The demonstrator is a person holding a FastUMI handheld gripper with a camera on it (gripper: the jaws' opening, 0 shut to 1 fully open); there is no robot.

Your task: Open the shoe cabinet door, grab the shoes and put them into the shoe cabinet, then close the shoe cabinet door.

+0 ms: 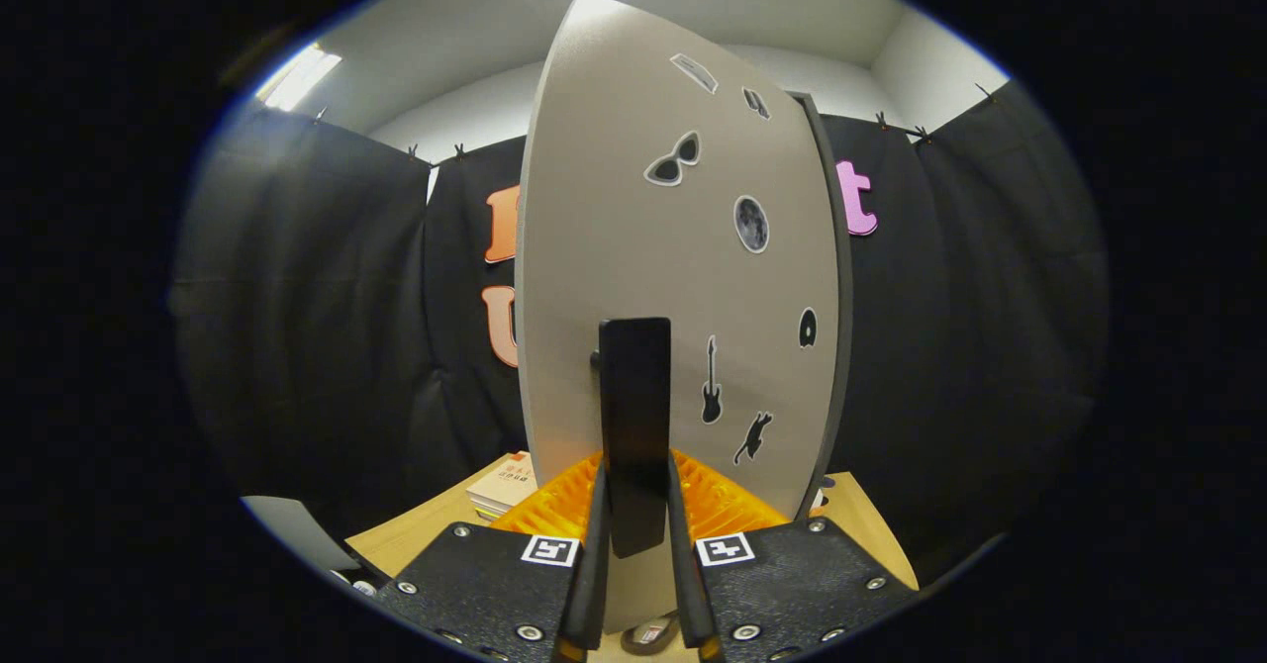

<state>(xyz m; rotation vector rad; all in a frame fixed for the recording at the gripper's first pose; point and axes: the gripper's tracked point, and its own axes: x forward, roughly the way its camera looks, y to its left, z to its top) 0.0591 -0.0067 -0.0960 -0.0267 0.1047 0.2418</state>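
The shoe cabinet door stood upright just ahead of the gripper, its long axis vertical, its stickered face turned toward the camera. It rose from a wooden table inside black cloth walls under a white ceiling. And the fingers were clamped tight on the door's black handle. Books lay nearby.

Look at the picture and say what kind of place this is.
Probably a recording booth: black cloth walls, a stickered cabinet door whose handle the gripper clamps, on a wooden table.
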